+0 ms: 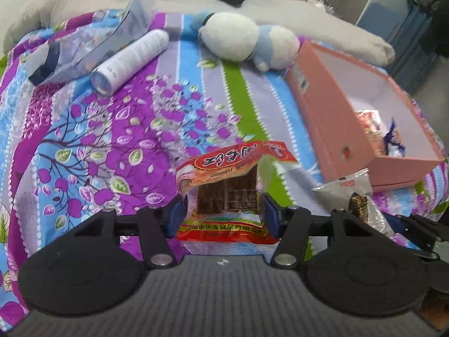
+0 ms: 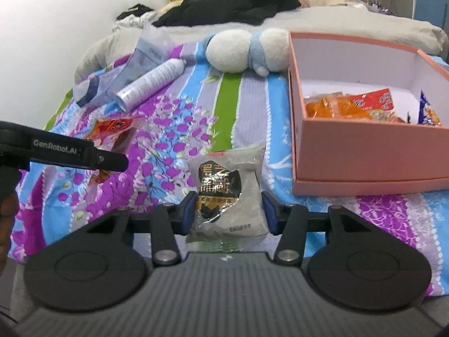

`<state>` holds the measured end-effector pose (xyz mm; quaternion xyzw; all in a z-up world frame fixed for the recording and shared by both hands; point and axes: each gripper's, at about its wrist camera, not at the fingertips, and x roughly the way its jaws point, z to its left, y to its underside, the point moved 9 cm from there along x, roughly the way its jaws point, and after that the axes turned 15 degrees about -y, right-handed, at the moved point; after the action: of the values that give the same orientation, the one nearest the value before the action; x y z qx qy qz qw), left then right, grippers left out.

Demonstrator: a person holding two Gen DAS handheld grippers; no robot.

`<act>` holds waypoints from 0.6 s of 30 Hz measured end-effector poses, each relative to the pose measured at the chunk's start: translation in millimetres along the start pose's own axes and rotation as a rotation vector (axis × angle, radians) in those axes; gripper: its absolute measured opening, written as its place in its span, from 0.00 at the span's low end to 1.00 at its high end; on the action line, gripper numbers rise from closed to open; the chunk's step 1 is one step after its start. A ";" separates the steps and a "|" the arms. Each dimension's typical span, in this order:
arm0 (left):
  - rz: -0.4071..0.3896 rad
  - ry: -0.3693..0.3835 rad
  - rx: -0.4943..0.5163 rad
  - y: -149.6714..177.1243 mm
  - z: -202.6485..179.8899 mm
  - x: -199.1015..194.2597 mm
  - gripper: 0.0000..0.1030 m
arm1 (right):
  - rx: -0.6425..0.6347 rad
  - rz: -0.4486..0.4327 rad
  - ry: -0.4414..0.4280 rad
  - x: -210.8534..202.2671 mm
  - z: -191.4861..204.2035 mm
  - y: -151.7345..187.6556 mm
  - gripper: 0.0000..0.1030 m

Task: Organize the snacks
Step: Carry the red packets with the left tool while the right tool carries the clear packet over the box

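- Left gripper [image 1: 226,213] has its fingers [image 1: 179,213] pinching a red snack packet [image 1: 227,193], one blue pad on each side edge, with the packet lifted clear of the bedspread [image 1: 112,129].
- Right gripper [image 2: 227,210] is doing the same with a grey snack packet [image 2: 230,193] (black and gold label on the front), fingers [image 2: 187,210] pressed against its two sides.
- The pink box [image 2: 364,154] sits on the bed to the right of both grippers, open, with orange and red snack bags [image 2: 350,106] already piled inside.
- Further back on the bedspread: a white spray can [image 1: 132,61] lying on its side next to a clear plastic pouch [image 1: 92,47], and a white and blue plush toy [image 1: 247,39] just beside the far corner of the box.
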<state>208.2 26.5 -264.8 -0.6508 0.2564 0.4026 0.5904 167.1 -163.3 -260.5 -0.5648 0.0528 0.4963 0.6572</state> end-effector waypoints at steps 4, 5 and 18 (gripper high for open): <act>-0.028 0.020 -0.003 -6.0 -8.9 -19.1 0.60 | -0.004 -0.030 0.013 -15.2 2.6 -7.3 0.50; -0.031 0.023 -0.003 -7.0 -11.1 -22.7 0.60 | -0.004 -0.034 0.019 -18.9 2.8 -8.5 0.50; -0.104 0.105 -0.014 -13.8 -44.9 -80.5 0.60 | 0.025 -0.137 0.058 -77.9 -2.7 -21.2 0.50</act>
<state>185.5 -26.3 -191.4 -0.6876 0.2500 0.3383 0.5919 144.5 -208.9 -197.8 -0.5730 0.0391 0.4328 0.6948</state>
